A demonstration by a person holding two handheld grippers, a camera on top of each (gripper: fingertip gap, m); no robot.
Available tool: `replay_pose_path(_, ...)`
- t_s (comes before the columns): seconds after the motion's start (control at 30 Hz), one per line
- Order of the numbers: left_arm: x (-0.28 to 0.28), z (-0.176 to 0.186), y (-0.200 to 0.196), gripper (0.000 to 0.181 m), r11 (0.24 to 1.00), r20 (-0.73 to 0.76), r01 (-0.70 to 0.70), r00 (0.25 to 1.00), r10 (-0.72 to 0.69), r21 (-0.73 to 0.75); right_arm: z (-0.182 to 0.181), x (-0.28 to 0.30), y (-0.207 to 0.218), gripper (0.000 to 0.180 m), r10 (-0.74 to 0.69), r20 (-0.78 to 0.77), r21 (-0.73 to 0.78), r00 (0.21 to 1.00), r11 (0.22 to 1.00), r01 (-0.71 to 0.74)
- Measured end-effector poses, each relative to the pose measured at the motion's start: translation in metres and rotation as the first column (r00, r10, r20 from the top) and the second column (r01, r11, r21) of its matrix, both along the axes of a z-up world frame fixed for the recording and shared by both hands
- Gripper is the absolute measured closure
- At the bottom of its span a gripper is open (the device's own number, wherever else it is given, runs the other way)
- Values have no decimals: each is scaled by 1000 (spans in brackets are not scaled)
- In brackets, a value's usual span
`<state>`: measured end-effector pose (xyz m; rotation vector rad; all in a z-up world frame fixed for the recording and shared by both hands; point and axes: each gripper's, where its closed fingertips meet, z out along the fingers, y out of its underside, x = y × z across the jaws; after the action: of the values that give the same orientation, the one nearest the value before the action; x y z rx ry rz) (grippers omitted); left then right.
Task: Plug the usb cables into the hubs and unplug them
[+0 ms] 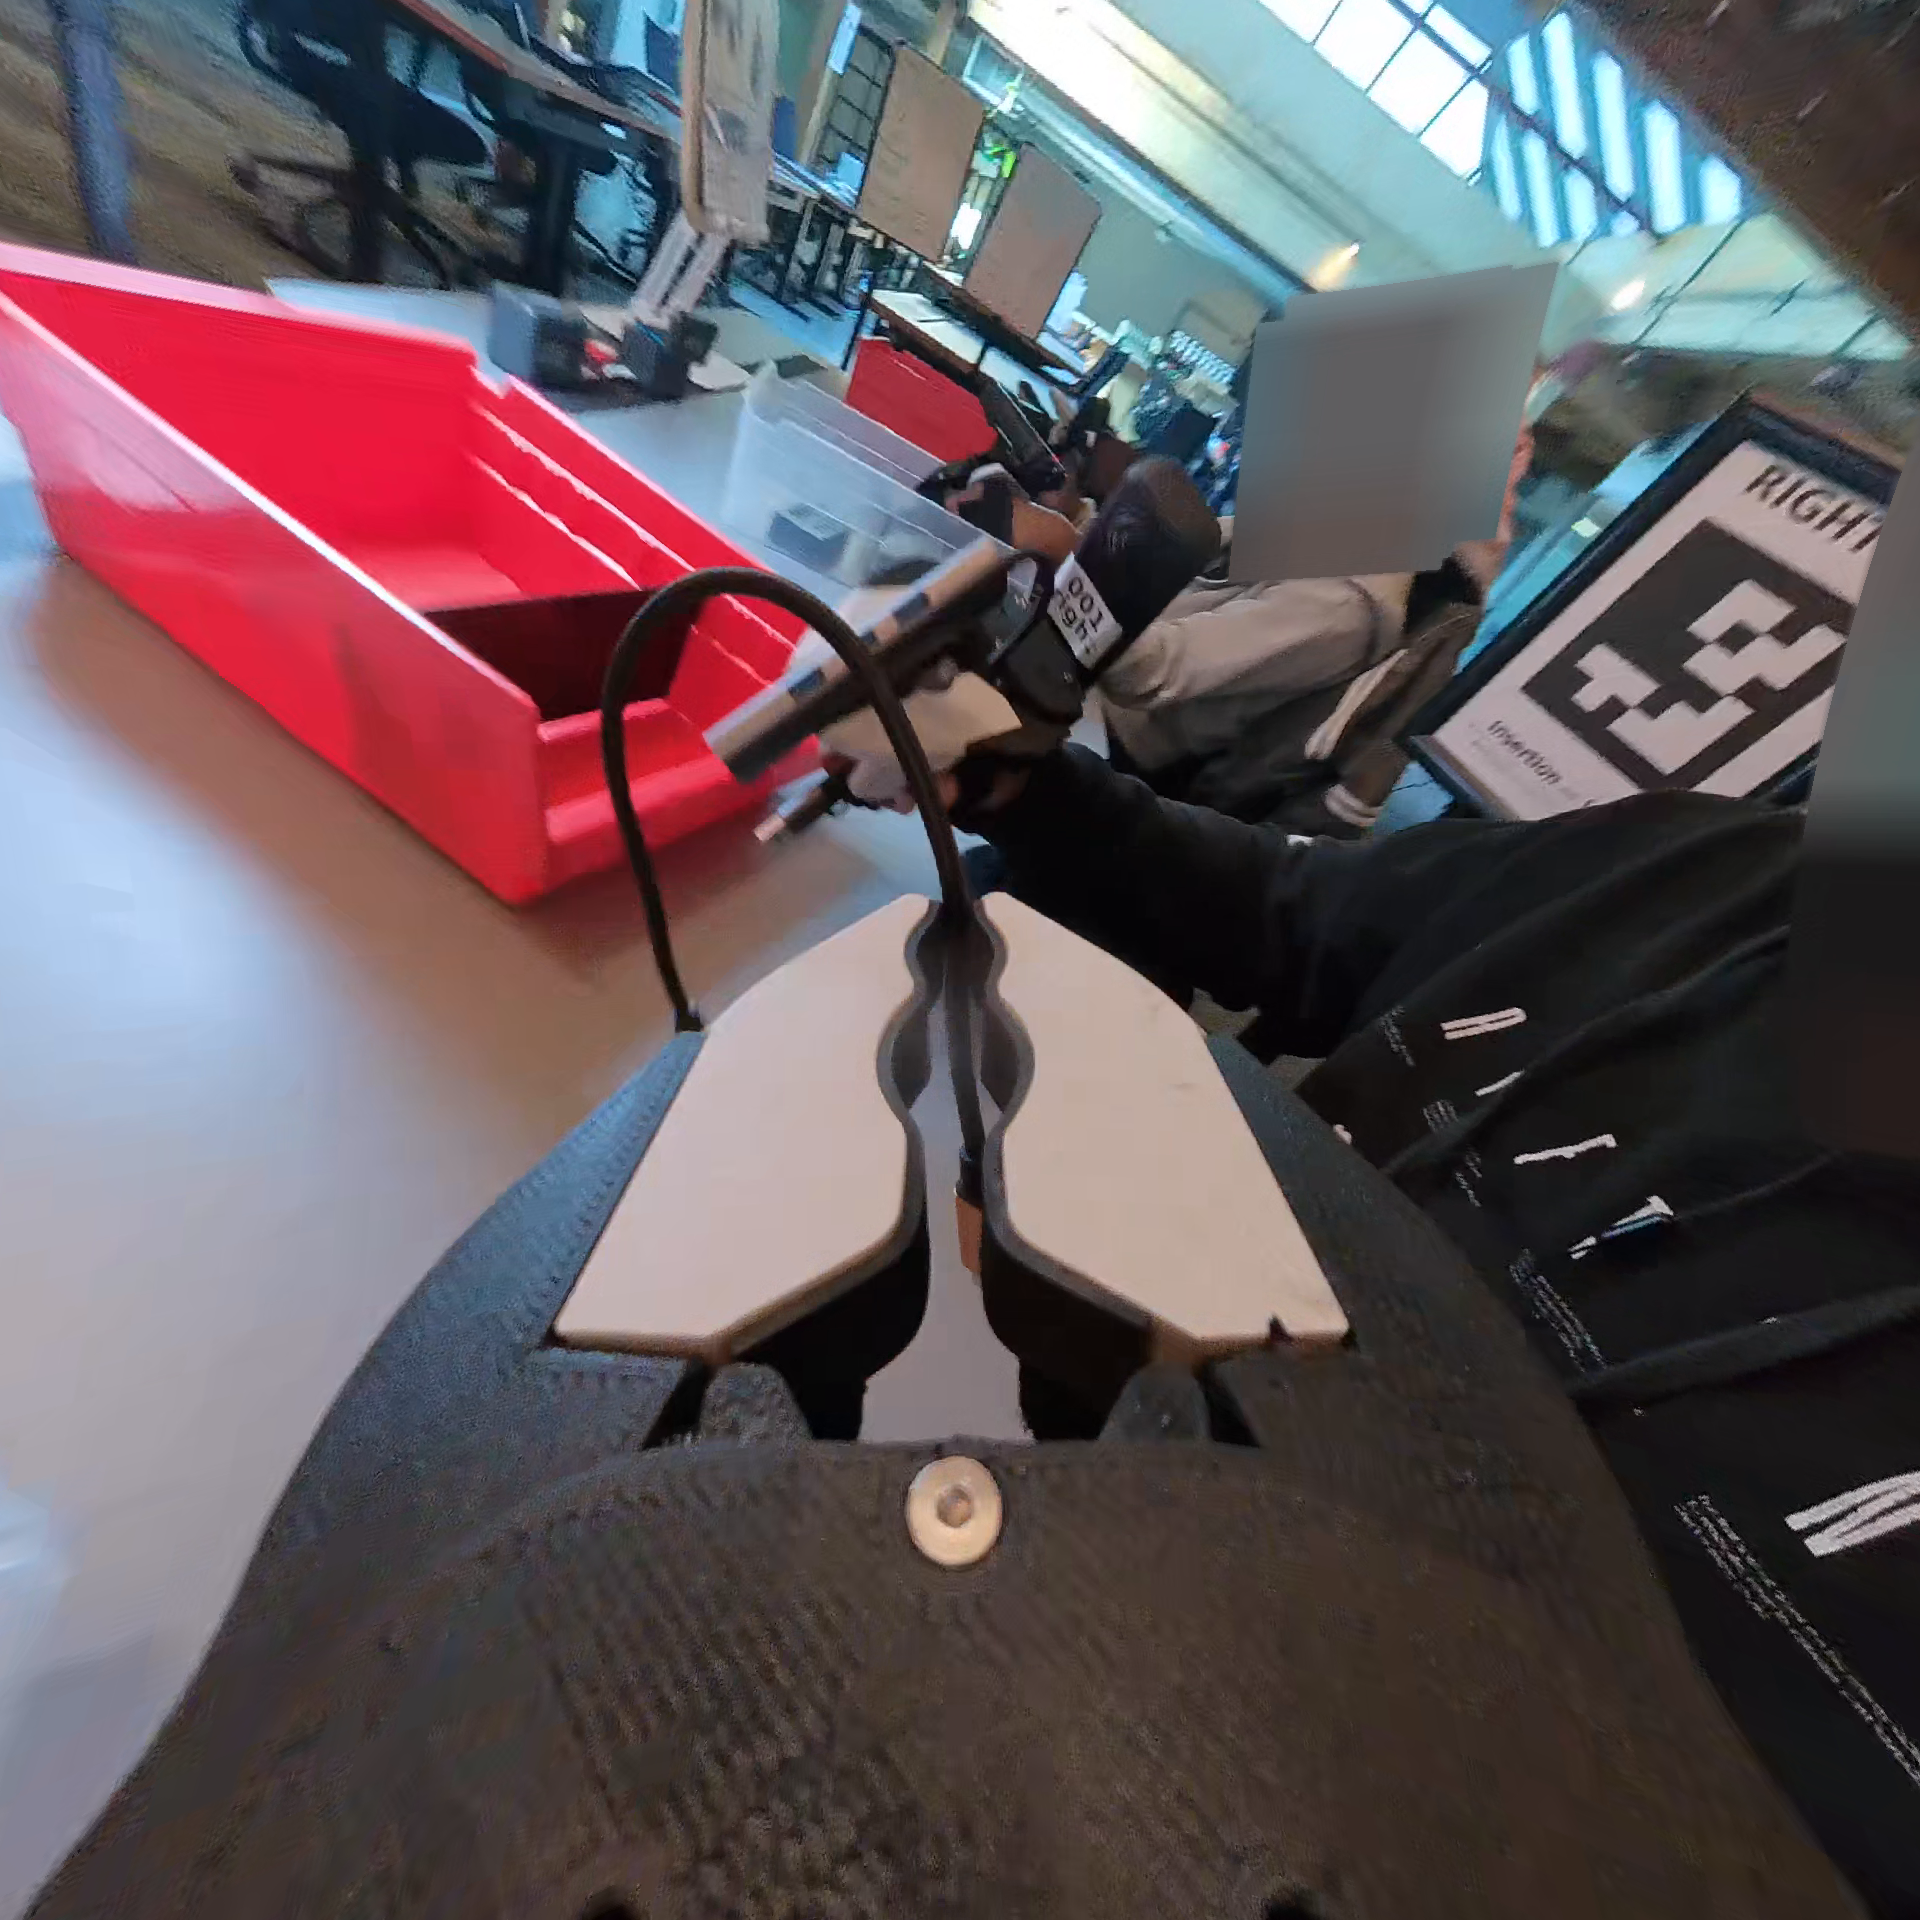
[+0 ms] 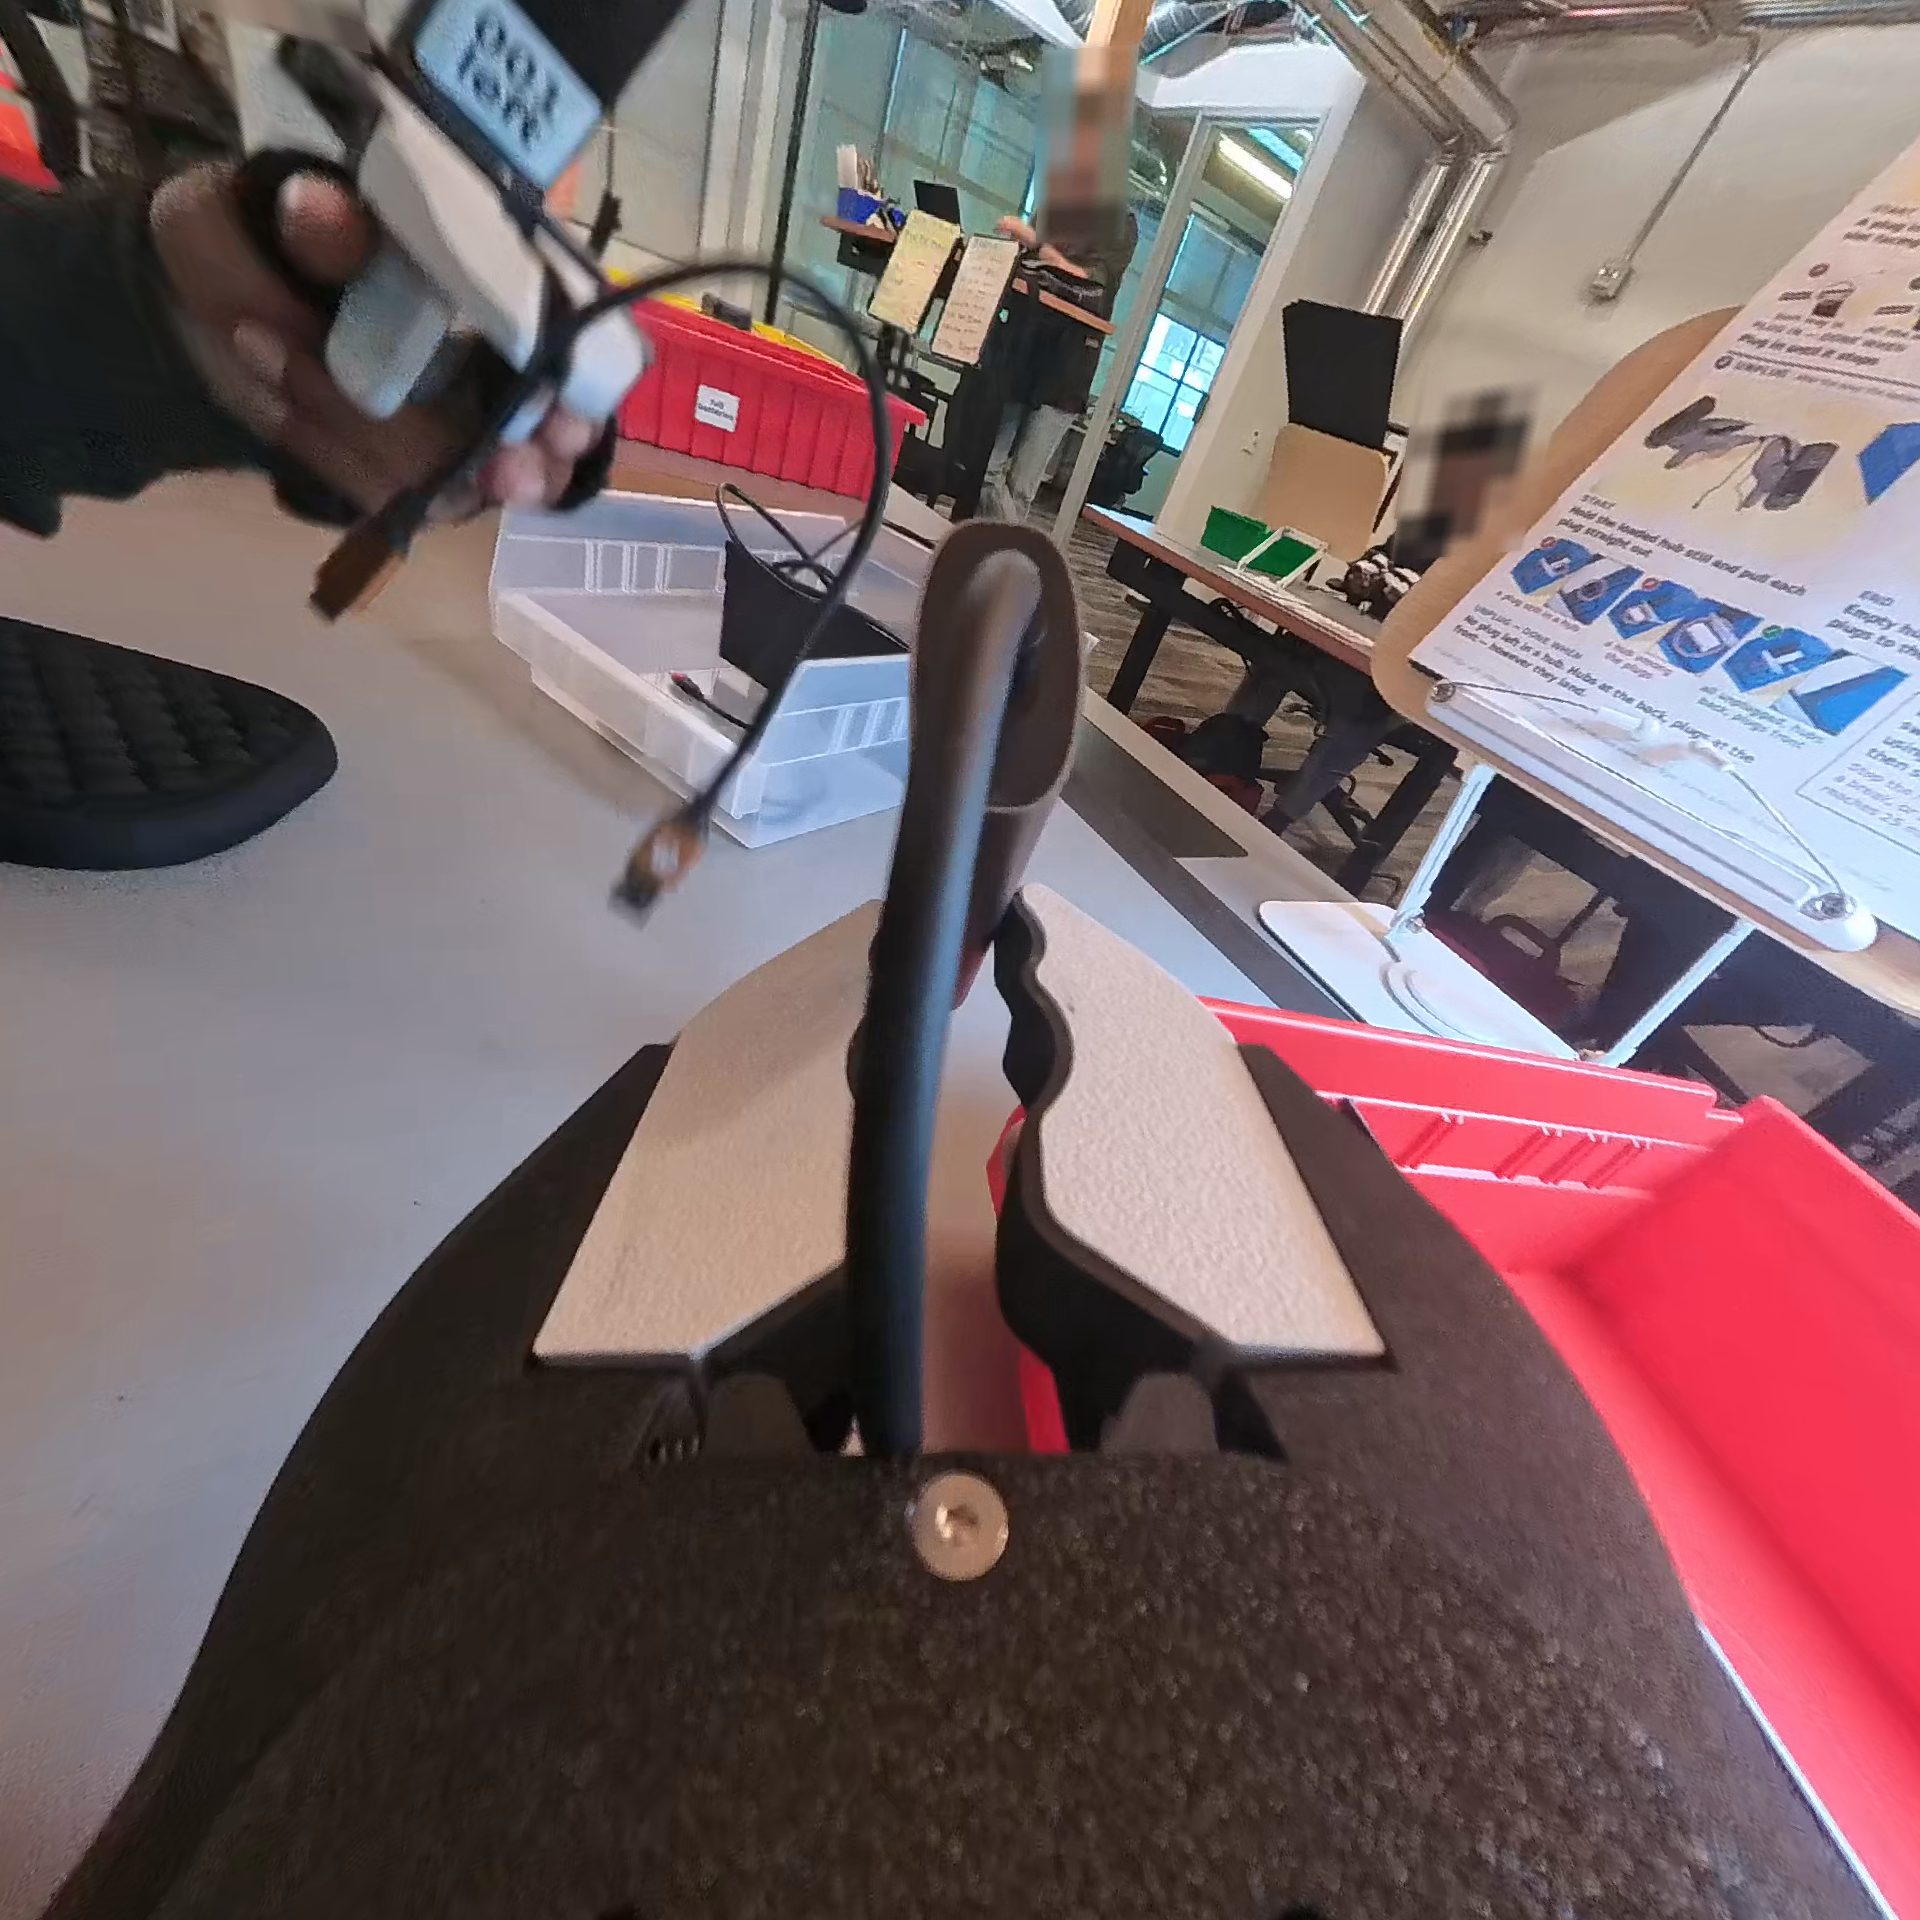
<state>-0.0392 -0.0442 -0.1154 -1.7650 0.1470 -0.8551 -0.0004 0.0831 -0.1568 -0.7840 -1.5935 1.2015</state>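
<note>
Cable (image 1: 623, 748) sits clenched in my left gripper (image 1: 961, 1039), both fingers pressed shut on it a little behind its plug (image 1: 968, 1226). The plug lies down in the gap between the fingers. I hold it that way so the plug stays stiff and steerable while the slack loops up and droops back over the gripper, out of the way. The cable's other plug (image 2: 657, 854) hangs free in the air on the near side of the red bin (image 1: 312, 540), above the table (image 1: 208, 1039).

My right gripper (image 2: 945, 914) is clamped on the hub (image 2: 987, 644), a flat grey slab seen edge-on, sticking out past the fingertips. Holding it by 1 end leaves the ports along its body exposed, which I judge is what the insertion needs. It floats over the bin's near corner, not resting on anything.

Both hands are raised off the table, well above the bin's rim. The left wrist is rolled hard, so the table tilts steeply in its view, and it points toward the hub. The right wrist is closer to level, aimed across the bin's near edge. The 2 tools are near each other but apart, and no plug is seated in the hub yet, as far as I can see.
</note>
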Motion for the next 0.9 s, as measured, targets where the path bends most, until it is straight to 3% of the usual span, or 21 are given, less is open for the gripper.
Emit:
replay_pose_path(0.07, 8, -27, 3, 177, 999, 63, 29, 998, -26, -45, -2, -1, 2, 164, -4, 6, -2, 1000, 1000, 4)
replay_pose_path(0.17, 1, -71, 4, 177, 987, 40, -12, 999, 19, -160, -6, -3, 3, 164, -9, 18, 6, 1000, 1000, 9)
replay_pose_path(0.33, -24, -120, -19, 165, 930, -285, -135, 958, 34, -343, -9, -4, 3, 164, -7, 25, 9, 1000, 1000, 7)
replay_pose_path(0.5, -47, -122, -31, 162, 905, -660, -267, 751, -21, -332, -12, -6, 4, 164, -6, 36, 3, 999, 1000, 6)
replay_pose_path(0.6, -27, -112, -15, 159, 942, -709, -162, 698, -101, -294, -14, -7, 2, 163, -1, 43, 5, 999, 1000, 1)
replay_pose_path(0.7, -13, -129, 6, 156, 937, -761, -55, 601, -245, -345, -16, -7, 0, 163, 2, 49, 17, 999, 1000, -2)
replay_pose_path(0.9, -12, -173, 33, 150, 846, -759, 89, 399, -514, -526, -18, -5, -1, 164, 2, 55, 46, 999, 999, -5)
